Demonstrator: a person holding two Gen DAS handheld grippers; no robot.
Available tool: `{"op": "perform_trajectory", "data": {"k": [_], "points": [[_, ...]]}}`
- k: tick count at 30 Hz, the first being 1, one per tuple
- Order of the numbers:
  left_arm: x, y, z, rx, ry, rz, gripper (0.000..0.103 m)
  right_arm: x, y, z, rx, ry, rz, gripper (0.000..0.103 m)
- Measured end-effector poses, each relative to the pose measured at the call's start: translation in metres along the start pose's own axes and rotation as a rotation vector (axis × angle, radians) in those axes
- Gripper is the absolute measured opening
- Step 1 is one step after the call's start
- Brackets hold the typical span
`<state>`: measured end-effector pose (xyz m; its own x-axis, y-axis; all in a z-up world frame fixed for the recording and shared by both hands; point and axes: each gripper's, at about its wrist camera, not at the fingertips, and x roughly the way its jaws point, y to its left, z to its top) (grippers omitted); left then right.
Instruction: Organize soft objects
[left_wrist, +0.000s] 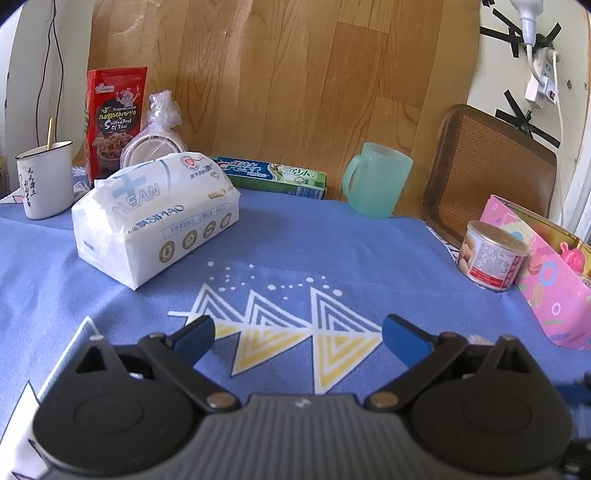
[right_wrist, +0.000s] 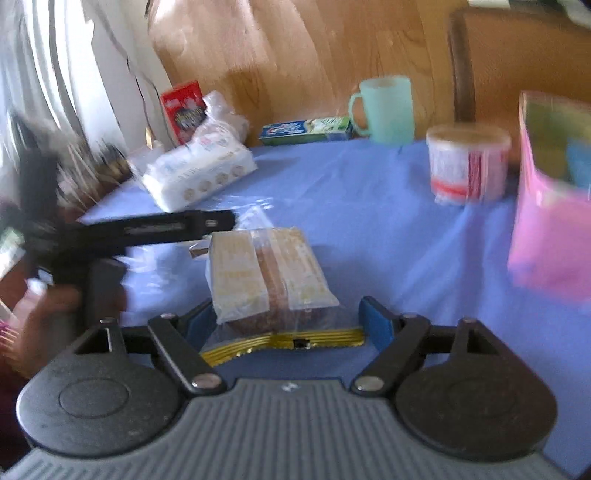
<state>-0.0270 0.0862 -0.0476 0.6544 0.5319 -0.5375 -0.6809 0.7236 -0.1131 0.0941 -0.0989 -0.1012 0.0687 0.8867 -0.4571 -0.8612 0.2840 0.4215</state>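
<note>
Bagged bread loaf (right_wrist: 271, 277) sitting low-centre in the right wrist view, clear zip bag with a yellow seal strip facing the camera, flat on the blue tablecloth (right_wrist: 369, 221). Right gripper (right_wrist: 291, 325) spread wide around the near end of it, blue pads either side of the bag; can't tell whether they touch it, and no sign of squeezing, so not gripped yet.

Up and left of that, white tissue pack (left_wrist: 155, 218) lying on the cloth, upper left of the left wrist view. Left gripper (left_wrist: 297, 338) just hanging over bare cloth at the bottom of that frame, fingers well apart, nothing between them.

Further out: pink box (right_wrist: 546, 236) at the right edge, looks open-topped with some colourful stuff already inside, too blurry to name. Probably the drop spot, only guessing. White can (left_wrist: 489, 256) just beside it, mint-green mug (left_wrist: 376, 181) and Crest toothpaste box (left_wrist: 273, 177) along the far edge of the table, red snack pouch (left_wrist: 114, 118) and enamel cup (left_wrist: 46, 179) far upper left.

Progress-wise, early to middling at best. Bread and tissues both out on the table, so at least two soft things left to move.
</note>
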Motion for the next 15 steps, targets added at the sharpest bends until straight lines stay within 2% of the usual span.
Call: {"op": "perform_trajectory", "data": {"k": [3, 5, 6, 10, 12, 15], "points": [[-0.001, 0.001, 0.0, -0.003, -0.008, 0.006, 0.103, -0.007, -0.016, -0.003, 0.217, 0.018, 0.142, 0.084], [0.0, 0.001, 0.0, -0.004, 0.0, 0.01, 0.102, -0.008, -0.019, -0.005, 0.284, 0.022, 0.194, 0.084], [0.001, 0.0, 0.0, -0.002, 0.003, 0.014, 0.102, -0.008, -0.018, -0.006, 0.288, 0.018, 0.191, 0.084], [0.001, -0.002, 0.0, 0.007, 0.006, 0.025, 0.102, -0.021, -0.002, -0.007, 0.159, -0.058, 0.058, 0.084], [0.002, -0.002, 0.0, 0.008, 0.01, 0.028, 0.102, -0.026, 0.002, -0.006, 0.124, -0.084, 0.024, 0.084], [0.003, -0.001, 0.0, 0.006, 0.015, 0.03, 0.102, -0.022, -0.011, -0.004, 0.197, -0.052, 0.115, 0.084]]}}
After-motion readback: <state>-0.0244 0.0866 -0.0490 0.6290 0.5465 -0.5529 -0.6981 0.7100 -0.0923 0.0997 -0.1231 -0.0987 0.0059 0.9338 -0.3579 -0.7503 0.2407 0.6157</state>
